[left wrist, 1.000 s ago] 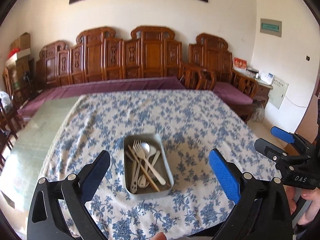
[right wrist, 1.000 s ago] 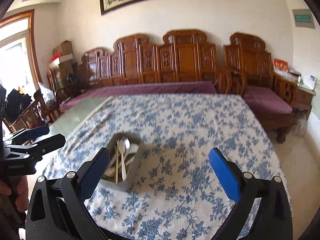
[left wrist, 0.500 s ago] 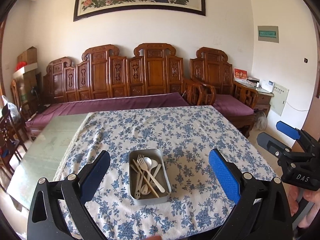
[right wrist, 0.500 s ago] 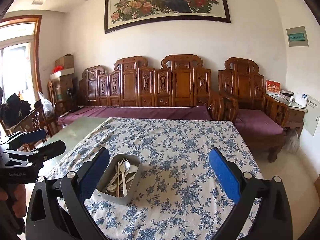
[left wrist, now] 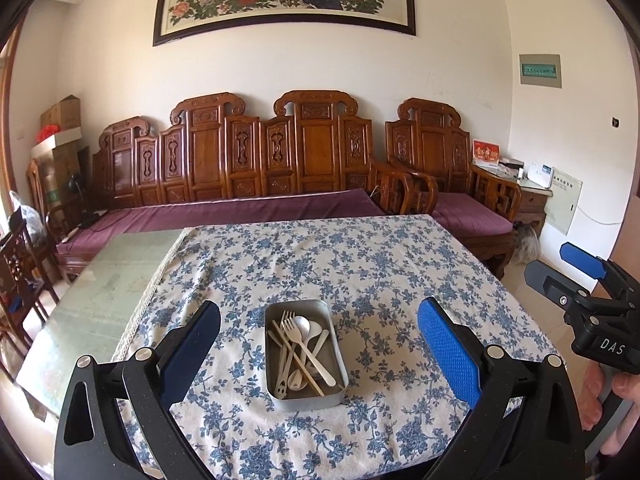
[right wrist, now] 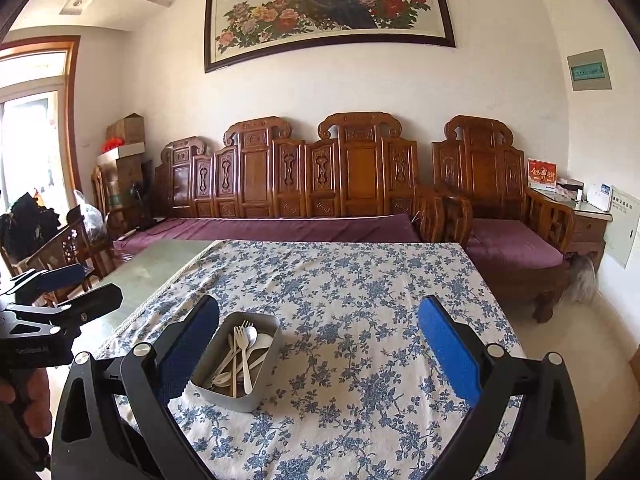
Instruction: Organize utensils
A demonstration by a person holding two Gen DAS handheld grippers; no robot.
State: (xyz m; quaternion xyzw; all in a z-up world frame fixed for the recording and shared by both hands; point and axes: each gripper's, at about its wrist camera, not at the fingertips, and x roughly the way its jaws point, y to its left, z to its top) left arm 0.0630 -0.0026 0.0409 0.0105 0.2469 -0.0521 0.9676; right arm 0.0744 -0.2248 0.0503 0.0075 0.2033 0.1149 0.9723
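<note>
Utensils (left wrist: 301,350) lie heaped together in a metal tin (left wrist: 338,394) near the front edge of the worktop (left wrist: 360,264), forks, spoons and a chopstick crossing one another. The left hand-held gripper (left wrist: 318,346) and the right hand-held gripper (right wrist: 318,346) both hang above the cloth with jaws spread wide, holding nothing. This fits either utensils gathered in at the end or a jumble awaiting sorting; the pictures do not settle which.

Table (left wrist: 100,300), floral cloth (left wrist: 360,264), utensil tin (left wrist: 306,394)
</note>
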